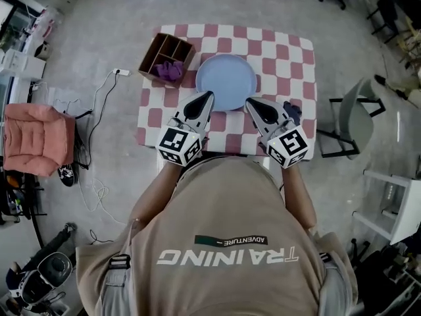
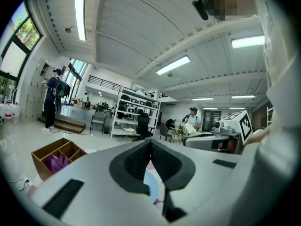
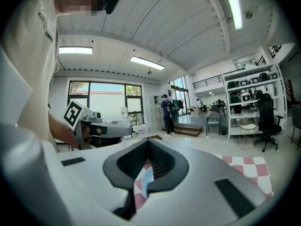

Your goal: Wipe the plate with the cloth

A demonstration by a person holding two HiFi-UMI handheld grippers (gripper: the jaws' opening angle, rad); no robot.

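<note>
One checked table [image 1: 296, 51] carries everything, and the blue plate [image 1: 226, 81] lies at its middle, probably so either hand can reach it. At the far left corner a wooden box [image 1: 158, 50] juts a little over the left edge; the purple cloth [image 1: 170, 71] is bunched in one of its near compartments, well apart from the plate, which suggests it is stowed rather than in use. Over the near edge the left gripper [image 1: 209, 96] and the right gripper [image 1: 250, 101] point at the plate side by side, each clenched on nothing, pads meeting at the tips; that looks like a resting pose, with no wiping under way. Their tips cover part of the plate's near rim, and the person's body hides the near edge below them. Both gripper views look out across the room and catch only a sliver of plate through the slot behind the jaws. Near the right edge a small dark lump [image 1: 293, 112] sits half behind the right gripper; whether it is a second cloth I cannot tell
</note>
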